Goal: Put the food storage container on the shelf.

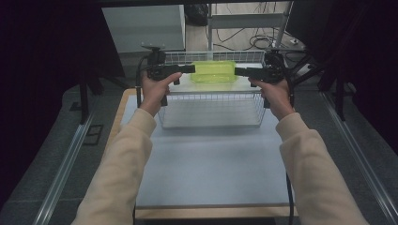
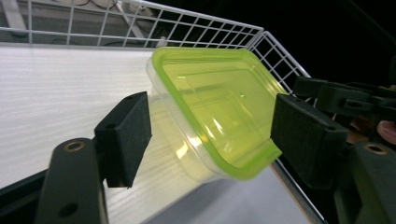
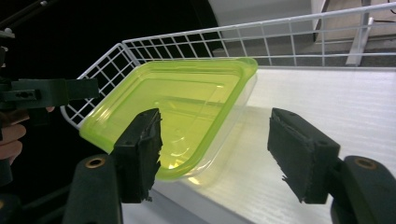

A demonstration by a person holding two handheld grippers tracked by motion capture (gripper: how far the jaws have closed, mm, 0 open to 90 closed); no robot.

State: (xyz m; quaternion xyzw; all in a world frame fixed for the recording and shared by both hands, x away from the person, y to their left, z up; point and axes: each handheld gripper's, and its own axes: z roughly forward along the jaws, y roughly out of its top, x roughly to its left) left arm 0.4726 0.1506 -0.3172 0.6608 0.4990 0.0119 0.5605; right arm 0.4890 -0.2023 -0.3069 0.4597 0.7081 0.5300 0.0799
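High view: left gripper (image 1: pixel 191 69) and right gripper (image 1: pixel 238 71) open beside container (image 1: pixel 213 71).

No readable text, label, brand, number or sign anywhere: none on the container, none on the wire basket, none on the gripper jaws, none on the table.

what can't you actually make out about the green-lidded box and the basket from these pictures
- What the lidded box holds: in both gripper views the tinted lid and glare blur the inside.
- Near end of the box: in the left gripper view the bottom corner passes behind the open left gripper's fingers.
- Basket corners: in the high view the hands cover them.
- Cables on the floor beyond the basket: too small in the high view.
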